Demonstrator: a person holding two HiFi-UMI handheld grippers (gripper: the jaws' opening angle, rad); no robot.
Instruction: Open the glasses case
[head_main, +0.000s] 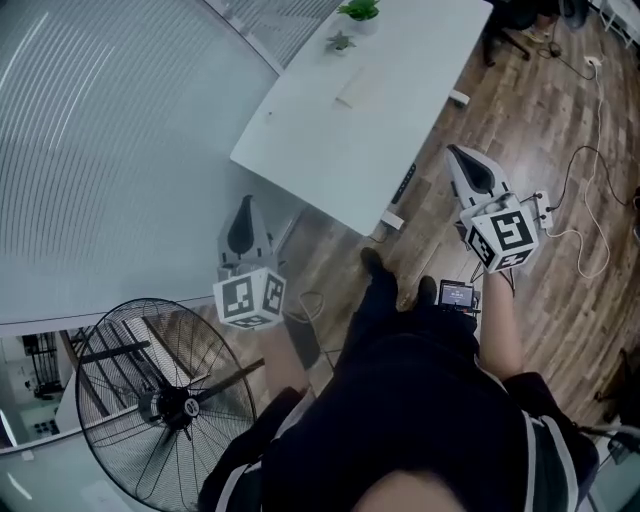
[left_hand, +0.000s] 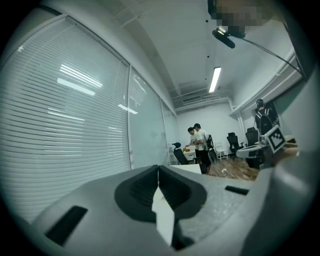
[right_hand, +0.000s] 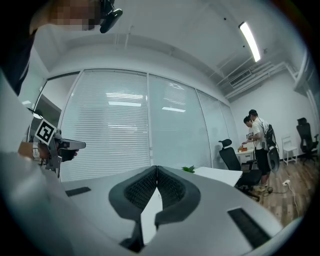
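Note:
A white table (head_main: 330, 150) stands ahead of me in the head view. On its far part lies a pale oblong thing (head_main: 357, 88), perhaps the glasses case, too small to tell. My left gripper (head_main: 245, 207) is held level short of the table's near left corner, jaws shut and empty (left_hand: 158, 168). My right gripper (head_main: 459, 153) is beside the table's right edge, over the wood floor, also shut with nothing between its pads (right_hand: 157, 169). Both grippers are well apart from the pale thing. In the right gripper view the left gripper (right_hand: 55, 145) shows at the far left.
A pedestal fan (head_main: 165, 400) stands at my lower left, close to the left arm. Blinds on a glass wall (head_main: 100, 150) run along the left. Two small plants (head_main: 358, 12) sit at the table's far end. Cables (head_main: 590, 200) lie on the floor at right. Two people (right_hand: 256, 135) stand by far desks.

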